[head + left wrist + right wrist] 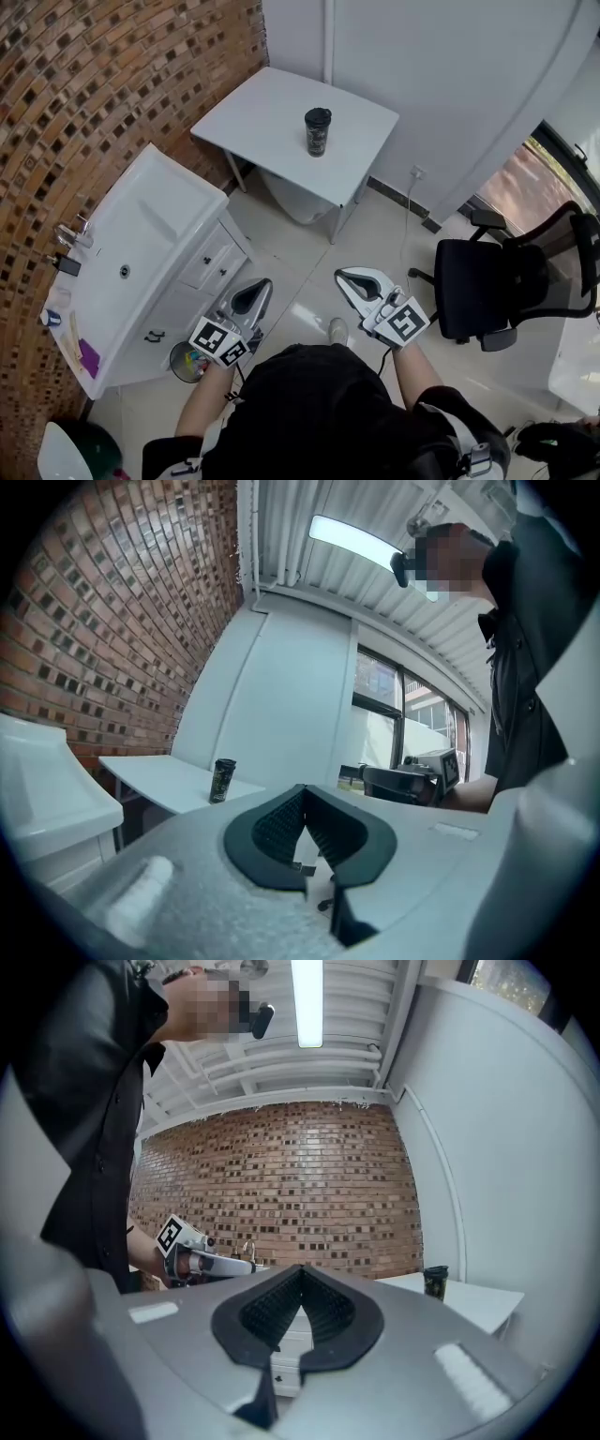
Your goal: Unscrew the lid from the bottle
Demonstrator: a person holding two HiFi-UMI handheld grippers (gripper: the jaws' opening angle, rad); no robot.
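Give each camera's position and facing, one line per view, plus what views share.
Head view: on the person's head, steeply down on left gripper, right gripper, torso, and the bottle on the table.
Left gripper view: rides the left gripper, faces the table; torso at right.
Right gripper view: rides the right gripper, faces the brick wall; torso at left.
Shared: all show the bottle.

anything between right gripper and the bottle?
Head view: only bare floor, then the white table's near edge and top. The right gripper is shut and empty; the bottle stands alone.
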